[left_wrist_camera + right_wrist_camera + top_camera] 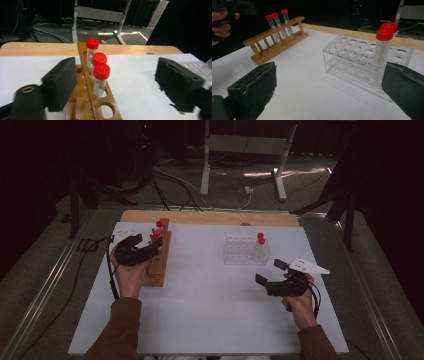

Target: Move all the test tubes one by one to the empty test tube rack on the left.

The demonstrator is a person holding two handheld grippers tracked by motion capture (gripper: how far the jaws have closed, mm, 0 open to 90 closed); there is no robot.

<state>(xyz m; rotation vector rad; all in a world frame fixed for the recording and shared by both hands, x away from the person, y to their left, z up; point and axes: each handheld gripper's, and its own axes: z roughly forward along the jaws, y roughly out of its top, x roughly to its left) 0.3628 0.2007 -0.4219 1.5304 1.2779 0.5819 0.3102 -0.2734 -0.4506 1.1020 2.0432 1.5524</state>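
The left gripper point(150, 251) hangs over the near part of the wooden rack point(159, 257), held by the left hand point(127, 270). In the left gripper view its jaws stand wide apart, one at each side of the rack point(93, 100), and nothing is pinched between them. The pads touch no tube.

Three red-capped tubes point(101, 80) stand upright in the rack's top bar, in a row that runs away from this gripper. The nearest tube sits between the open jaws, a little closer to the jaw at the left of that view, with clear space on both sides. The middle tube point(98, 61) and the far tube point(92, 51) stand just behind it. Empty holes in the bar lie on the near side of the nearest tube, right under the gripper.

The right gripper point(272, 274) rests in the right hand point(300, 300), well apart from the left one, low over the white table point(210, 310). Its jaws are also wide open and hold nothing. The clear rack point(362, 60) stands just ahead of it, nearer the jaw at the right of the right gripper view. Two red-capped tubes point(382, 55) stand upright in that rack's corner, close to that jaw but apart from it. The wooden rack with its three tubes point(277, 26) shows farther off, beyond the other jaw.
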